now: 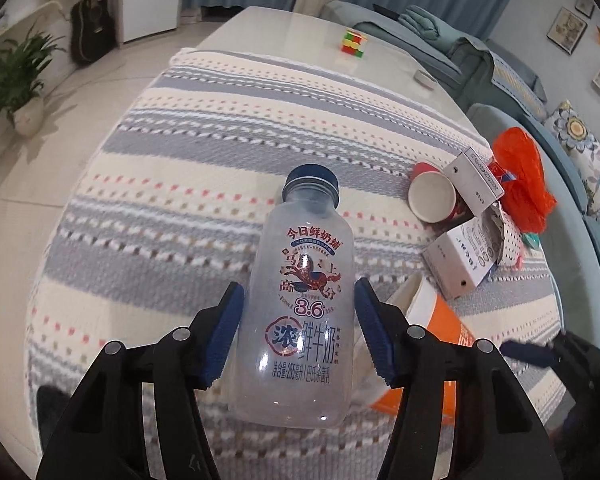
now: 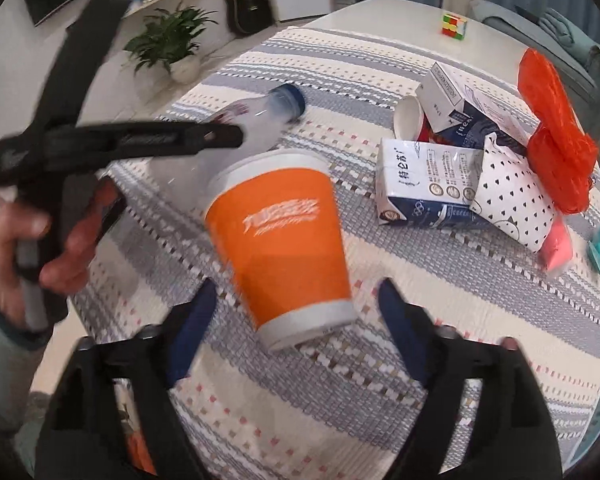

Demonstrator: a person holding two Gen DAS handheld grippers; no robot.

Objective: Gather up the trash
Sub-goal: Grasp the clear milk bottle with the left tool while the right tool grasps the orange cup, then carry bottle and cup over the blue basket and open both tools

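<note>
A clear plastic milk bottle (image 1: 300,292) with a blue cap lies on the striped tablecloth between the fingers of my left gripper (image 1: 298,336). The jaws are open, with a small gap on each side of the bottle. The bottle also shows in the right wrist view (image 2: 260,116), partly behind the left gripper (image 2: 148,140). An orange paper cup (image 2: 284,240) lies on its side just ahead of my open right gripper (image 2: 296,312), not gripped; it also shows in the left wrist view (image 1: 432,320).
A pile of trash sits at the table's right: milk cartons (image 2: 424,184), a red-rimmed paper cup (image 1: 432,196), a dotted paper bag (image 2: 512,200) and an orange plastic bag (image 2: 552,128). A puzzle cube (image 1: 353,42) stands at the far end. A sofa (image 1: 500,80) runs along the right.
</note>
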